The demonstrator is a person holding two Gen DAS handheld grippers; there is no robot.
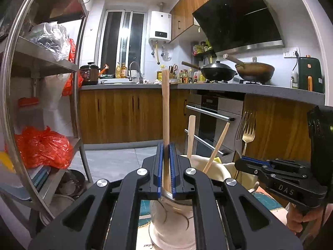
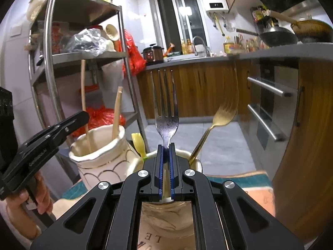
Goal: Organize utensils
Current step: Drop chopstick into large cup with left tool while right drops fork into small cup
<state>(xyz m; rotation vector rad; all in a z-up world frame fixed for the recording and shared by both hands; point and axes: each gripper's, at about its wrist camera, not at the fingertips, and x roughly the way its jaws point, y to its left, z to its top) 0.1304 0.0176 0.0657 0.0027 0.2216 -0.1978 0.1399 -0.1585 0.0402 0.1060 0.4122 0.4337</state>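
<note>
Two tools, both clamped: your left tool (image 1: 165,152) pinches a wooden chopstick (image 1: 165,104) upright at frame centre, its lower end inside a cream jar (image 1: 170,214); your right tool (image 2: 165,152) grips a silver fork (image 2: 166,112), tines up, over a second jar (image 2: 164,218) holding a gold fork (image 2: 220,116); two chopsticks (image 2: 116,112) stand in the left jar

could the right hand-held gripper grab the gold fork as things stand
Probably not right now. The right hand-held gripper is shut on the silver fork, so it has no free jaws. The gold fork itself stands unblocked in the cup just beside it.
</note>
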